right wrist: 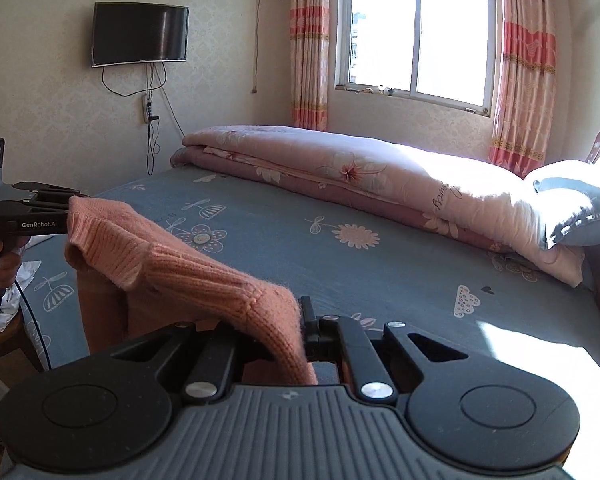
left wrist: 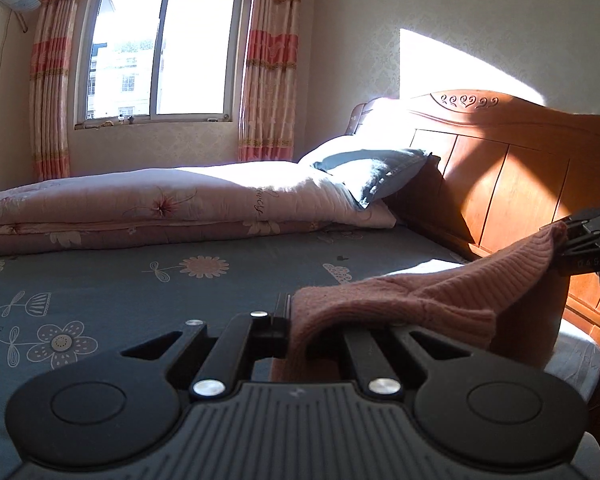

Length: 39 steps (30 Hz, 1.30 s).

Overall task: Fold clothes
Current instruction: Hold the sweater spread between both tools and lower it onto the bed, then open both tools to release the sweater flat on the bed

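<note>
Left wrist view looks along the left gripper (left wrist: pixel 288 320) across a bed with a grey-blue flowered sheet (left wrist: pixel 140 280). Its fingers are pressed together on one corner of a pink knitted sweater (left wrist: pixel 440 292). The knit stretches up and to the right, where the right gripper (left wrist: pixel 568 236) pinches another corner in front of a carved wooden headboard (left wrist: pixel 500 152). Between the two grippers the sweater hangs in a sagging band above the sheet, with loose cloth drooping below it.

Right wrist view shows the same hold from the other side. The right gripper (right wrist: pixel 306 322) is clamped on ribbed pink knit (right wrist: pixel 188 276), and the left gripper (right wrist: pixel 66 198) grips the far corner at the left edge, held by a hand (right wrist: pixel 4 264). The rest of the sweater hangs down beside the bed's near edge.

A folded pink floral quilt (right wrist: pixel 340 168) lies along the far side of the bed under a window (right wrist: pixel 416 28) with striped pink curtains (right wrist: pixel 528 64). A grey pillow (left wrist: pixel 376 172) leans against the headboard in bright sunlight. A dark television (right wrist: pixel 140 34) is mounted on the wall, cables trailing below it.
</note>
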Tool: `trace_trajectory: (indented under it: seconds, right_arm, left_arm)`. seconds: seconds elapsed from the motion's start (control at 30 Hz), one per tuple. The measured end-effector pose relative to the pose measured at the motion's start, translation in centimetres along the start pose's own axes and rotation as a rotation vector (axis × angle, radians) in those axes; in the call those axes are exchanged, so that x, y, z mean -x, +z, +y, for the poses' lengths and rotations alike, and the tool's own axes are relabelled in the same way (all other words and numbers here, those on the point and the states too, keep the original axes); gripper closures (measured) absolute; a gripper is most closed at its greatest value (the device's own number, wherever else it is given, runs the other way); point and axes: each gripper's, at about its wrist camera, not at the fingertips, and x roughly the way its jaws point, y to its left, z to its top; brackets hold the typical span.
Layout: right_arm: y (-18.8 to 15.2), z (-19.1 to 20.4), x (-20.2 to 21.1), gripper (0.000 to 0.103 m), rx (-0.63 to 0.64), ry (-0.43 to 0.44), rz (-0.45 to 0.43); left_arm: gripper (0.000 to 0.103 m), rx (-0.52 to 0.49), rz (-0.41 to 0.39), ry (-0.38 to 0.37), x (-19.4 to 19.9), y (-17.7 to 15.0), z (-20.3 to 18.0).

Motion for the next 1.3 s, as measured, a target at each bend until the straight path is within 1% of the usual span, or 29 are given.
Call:
trace_trajectory:
  seconds: [0.2, 0.3, 0.37, 0.5, 0.63, 0.77, 0.87, 1.03, 1.13, 1.2, 1.3]
  right_arm:
    - [-2.1, -3.7, -8.7, 0.092, -0.097, -0.016, 0.103]
    - [-3.7, -4.9, -13.0, 0.092, -0.120, -0.041, 0.148]
    - [-4.7, -5.3, -15.7, 0.092, -0.114, -0.055, 0.178]
    - [-6.7, -6.6, -20.1, 0.091, -0.125, -0.075, 0.235]
    - [-8.3, -7.6, -23.6, 0.091, -0.133, -0.083, 0.287]
    - [-9.3, -8.2, -26.7, 0.092, -0.109, -0.103, 0.322]
    - [-9.0, -8.8, -28.6, 0.092, -0.086, -0.146, 0.308]
    - [-6.7, -10.7, -31.3, 0.092, -0.083, -0.217, 0.231]
    - [-6.0, -11.5, -33.4, 0.091, -0.082, -0.253, 0.192]
    - [-6.3, -11.9, -35.1, 0.091, -0.101, -0.252, 0.207]
    - [-8.1, -11.9, -36.8, 0.091, -0.114, -0.245, 0.226]
  left_arm:
    - [0.100, 0.038, 0.110, 0.018, -6.8, -3.2, 2.2]
    - [0.100, 0.055, 0.159, 0.025, -10.2, -4.8, 3.3]
    - [0.100, 0.064, 0.177, 0.028, -12.4, -5.8, 3.8]
    - [0.099, 0.072, 0.216, 0.023, -16.5, -7.2, 4.6]
    - [0.099, 0.113, 0.267, 0.020, -20.3, -8.2, 5.6]
    - [0.099, 0.138, 0.324, 0.046, -23.8, -9.0, 6.5]
    - [0.099, 0.142, 0.334, 0.083, -25.9, -9.1, 7.0]
    - [0.099, 0.164, 0.285, 0.119, -28.3, -8.1, 8.2]
    - [0.099, 0.159, 0.284, 0.155, -30.0, -8.3, 8.7]
    - [0.099, 0.161, 0.312, 0.169, -31.3, -9.3, 9.0]
    - [0.098, 0.142, 0.344, 0.183, -32.4, -11.1, 9.1]
